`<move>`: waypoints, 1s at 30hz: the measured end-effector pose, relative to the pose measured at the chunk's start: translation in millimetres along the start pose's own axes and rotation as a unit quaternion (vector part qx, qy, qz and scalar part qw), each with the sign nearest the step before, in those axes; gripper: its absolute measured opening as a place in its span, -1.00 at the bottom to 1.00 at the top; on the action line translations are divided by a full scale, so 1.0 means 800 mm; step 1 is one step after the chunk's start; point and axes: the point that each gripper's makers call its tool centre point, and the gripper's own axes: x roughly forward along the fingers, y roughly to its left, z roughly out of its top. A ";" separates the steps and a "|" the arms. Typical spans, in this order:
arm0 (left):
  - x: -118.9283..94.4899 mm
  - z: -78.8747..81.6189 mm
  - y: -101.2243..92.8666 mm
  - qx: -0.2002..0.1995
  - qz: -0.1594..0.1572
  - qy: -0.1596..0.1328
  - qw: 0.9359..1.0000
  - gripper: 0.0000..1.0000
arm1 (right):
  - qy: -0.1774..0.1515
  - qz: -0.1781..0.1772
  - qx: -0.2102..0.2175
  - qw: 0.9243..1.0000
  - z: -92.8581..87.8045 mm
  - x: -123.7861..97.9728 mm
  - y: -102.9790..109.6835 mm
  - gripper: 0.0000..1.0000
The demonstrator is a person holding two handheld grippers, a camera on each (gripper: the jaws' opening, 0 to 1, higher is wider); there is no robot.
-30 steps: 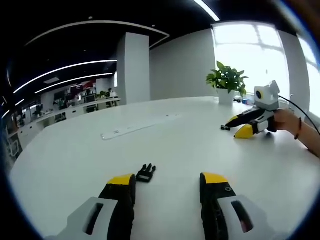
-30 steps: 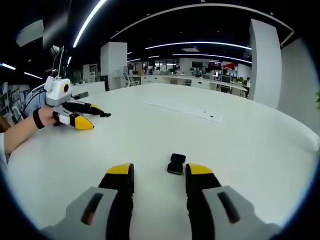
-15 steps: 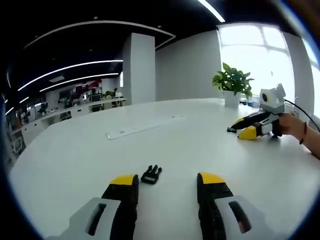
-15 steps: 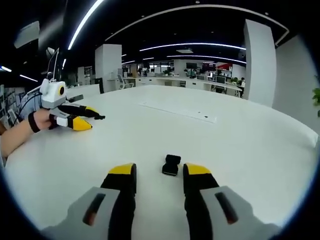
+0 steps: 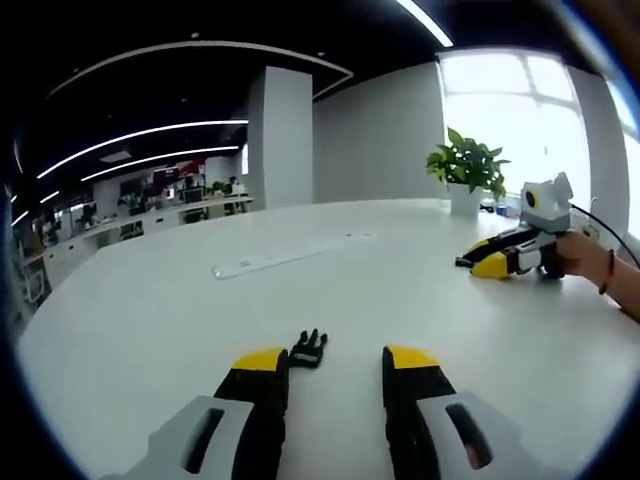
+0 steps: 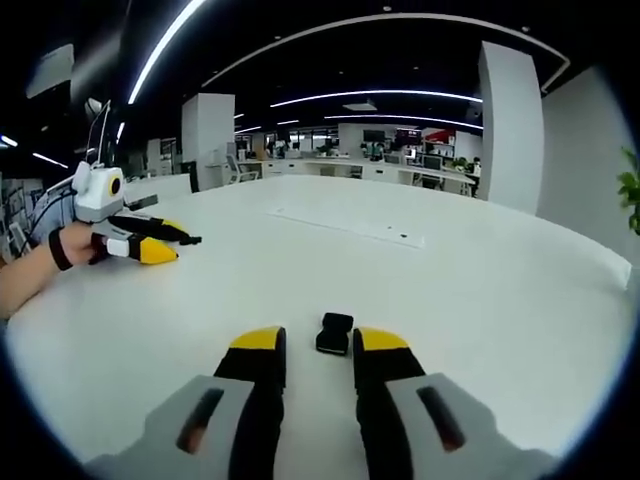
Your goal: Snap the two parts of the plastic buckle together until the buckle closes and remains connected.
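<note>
On the white tabletop (image 5: 150,300), the left gripper view shows the black pronged buckle half (image 5: 308,349) lying just ahead of the left gripper (image 5: 336,365), jaws apart, ungrasped. Right gripper view: the black socket half (image 6: 334,333) lies just ahead of the right gripper (image 6: 318,349), jaws narrowly apart, empty. Both pickups and the snap remain.

Open office: white table (image 5: 400,290), bright window (image 5: 500,100)

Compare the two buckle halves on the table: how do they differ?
The pronged buckle half ends in splayed fingers; the socket buckle half is a closed, blocky rectangle. The pronged half lies just ahead of the left hand-held gripper, near its left jaw; the socket half sits ahead of the right hand-held gripper, between its jaw tips. Both are black, ungripped, flat on the white table.
</note>
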 end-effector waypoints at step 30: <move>-0.005 -0.004 0.000 -0.006 0.033 -0.006 0.999 -0.54 | 0.000 -0.039 0.018 0.999 0.001 0.013 -0.029 -0.58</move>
